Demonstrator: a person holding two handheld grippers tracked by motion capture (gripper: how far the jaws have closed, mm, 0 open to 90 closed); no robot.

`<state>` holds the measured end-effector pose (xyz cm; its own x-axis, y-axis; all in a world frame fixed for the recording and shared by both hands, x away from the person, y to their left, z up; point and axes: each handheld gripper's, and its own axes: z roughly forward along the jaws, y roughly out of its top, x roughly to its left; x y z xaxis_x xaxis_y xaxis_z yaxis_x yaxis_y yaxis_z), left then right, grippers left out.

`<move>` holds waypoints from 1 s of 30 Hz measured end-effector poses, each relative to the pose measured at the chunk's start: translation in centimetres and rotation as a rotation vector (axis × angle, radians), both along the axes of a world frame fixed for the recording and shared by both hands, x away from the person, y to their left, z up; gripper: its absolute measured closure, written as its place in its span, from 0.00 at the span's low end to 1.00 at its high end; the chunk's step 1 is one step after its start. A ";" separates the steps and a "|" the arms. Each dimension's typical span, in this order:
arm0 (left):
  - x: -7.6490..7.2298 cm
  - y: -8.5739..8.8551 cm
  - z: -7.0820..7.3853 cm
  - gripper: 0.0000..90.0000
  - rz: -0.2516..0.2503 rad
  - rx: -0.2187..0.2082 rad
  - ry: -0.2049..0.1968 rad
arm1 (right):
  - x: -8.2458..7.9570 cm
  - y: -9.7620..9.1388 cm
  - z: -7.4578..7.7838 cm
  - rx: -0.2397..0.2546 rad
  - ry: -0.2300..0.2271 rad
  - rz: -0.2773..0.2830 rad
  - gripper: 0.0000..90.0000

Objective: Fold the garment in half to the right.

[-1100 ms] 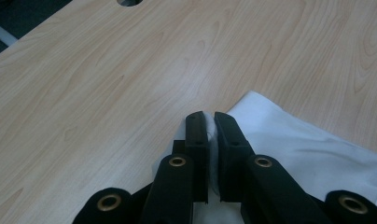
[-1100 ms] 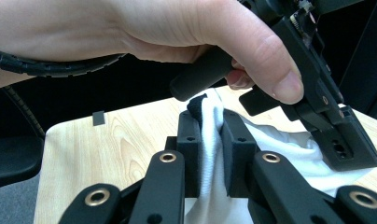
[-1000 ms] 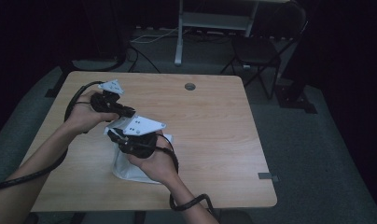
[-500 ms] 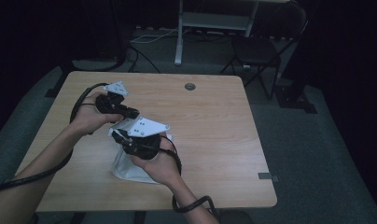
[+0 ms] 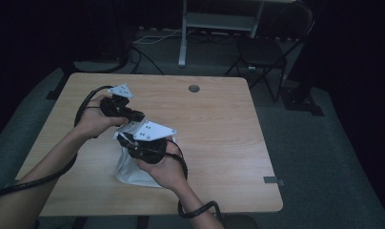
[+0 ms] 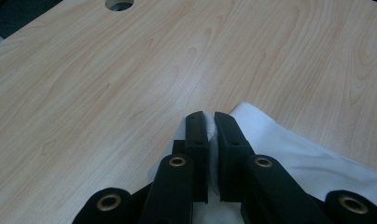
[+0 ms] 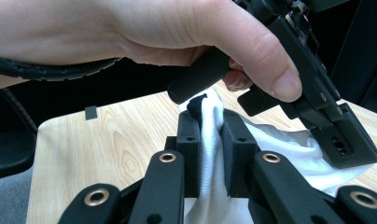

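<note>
White cloth (image 5: pixel 133 169) lies bunched on the wooden table (image 5: pixel 219 124), near its front left part, between the two hands. Left gripper (image 6: pixel 211 122) has its jaws pinched tight on a fold at the cloth's edge. Right gripper (image 7: pixel 210 122) likewise clamps a raised fold of it, just beside the left one.

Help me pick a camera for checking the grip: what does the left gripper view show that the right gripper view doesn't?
Left gripper view: the round hole in the wooden table, and the left gripper pinching the white cloth low by the tabletop.
Right gripper view: the person's left hand gripping the other gripper's handle, and the right gripper holding a raised bunch of cloth.
Both: black fingers shut on white cloth, over the wooden table.
</note>
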<state>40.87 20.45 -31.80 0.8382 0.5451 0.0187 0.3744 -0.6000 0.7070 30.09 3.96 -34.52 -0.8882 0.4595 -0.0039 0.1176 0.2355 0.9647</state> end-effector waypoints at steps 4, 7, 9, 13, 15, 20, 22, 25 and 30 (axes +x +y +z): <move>0.0 -0.2 -0.1 0.95 0.002 -0.010 0.002 | 0.0 -0.3 -0.1 0.002 0.005 -0.005 0.88; 0.1 -0.3 -0.2 0.95 0.002 -0.016 -0.001 | 0.0 -0.4 -0.2 -0.001 0.003 -0.008 0.88; 0.1 -0.4 -0.3 0.95 0.002 -0.018 -0.001 | -0.1 -0.5 -0.2 -0.002 0.010 -0.010 0.88; 0.1 -0.5 -0.4 0.95 0.004 -0.023 -0.003 | -0.1 -0.7 -0.3 -0.005 0.010 -0.009 0.88; 0.2 -0.6 -0.4 0.95 0.003 -0.024 -0.002 | 0.0 -0.8 -0.3 -0.007 0.009 -0.009 0.88; 0.2 -0.7 -0.5 0.94 0.004 -0.025 -0.003 | -0.1 -0.8 -0.3 -0.011 0.015 -0.009 0.88; 0.2 -0.7 -0.5 0.95 0.006 -0.029 -0.002 | 0.0 -0.9 -0.3 -0.012 0.013 -0.009 0.88; 0.2 -0.8 -0.6 0.94 0.004 -0.028 -0.004 | 0.0 -1.0 -0.4 -0.014 0.012 -0.010 0.88; 0.2 -0.9 -0.7 0.94 0.004 -0.031 0.000 | 0.0 -1.1 -0.5 -0.014 0.011 -0.010 0.88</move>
